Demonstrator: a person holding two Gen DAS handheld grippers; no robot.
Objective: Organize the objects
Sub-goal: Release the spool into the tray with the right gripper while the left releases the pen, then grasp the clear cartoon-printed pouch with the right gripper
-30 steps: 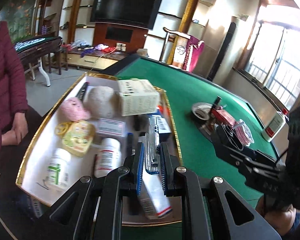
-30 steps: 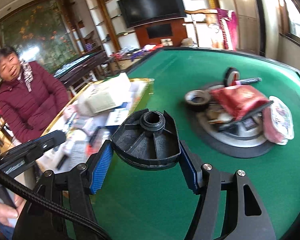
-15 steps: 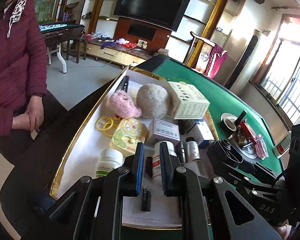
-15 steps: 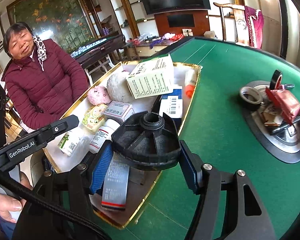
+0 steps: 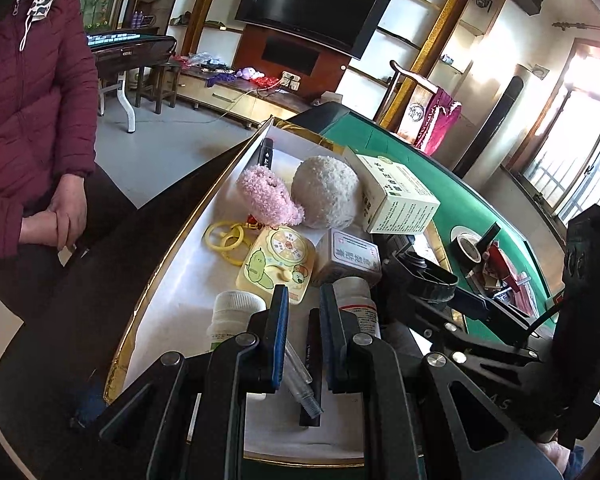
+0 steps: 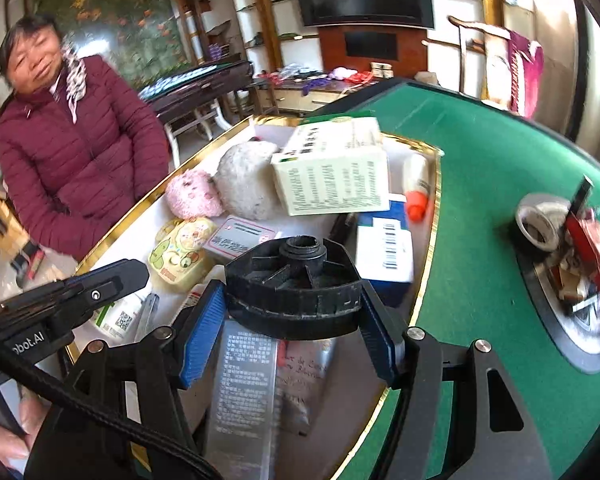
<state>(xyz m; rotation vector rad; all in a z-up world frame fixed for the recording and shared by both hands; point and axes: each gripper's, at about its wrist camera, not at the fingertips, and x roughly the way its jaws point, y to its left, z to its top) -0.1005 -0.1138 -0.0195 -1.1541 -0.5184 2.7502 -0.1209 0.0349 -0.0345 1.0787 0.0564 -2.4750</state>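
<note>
Both grippers shifted over gold-rimmed tray [image 5: 168,248], right fingers [image 6: 204,332] pinching black spool [image 6: 296,280], left fingers [image 5: 278,332] together.

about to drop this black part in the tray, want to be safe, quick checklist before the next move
1. Right gripper grip on the black part: ok, blue fingers press both its sides.
2. Part over the tray, not the green table: ok.
3. Bare landing spot below: not ok, a flat packet and other items lie under it.
4. Left gripper free: ok, shut with nothing between its fingers.
5. Left gripper clear of the right: cannot tell, they sit side by side over the tray's near end.
6. Person in red jacket clear of the tray: ok, hands off it.
</note>
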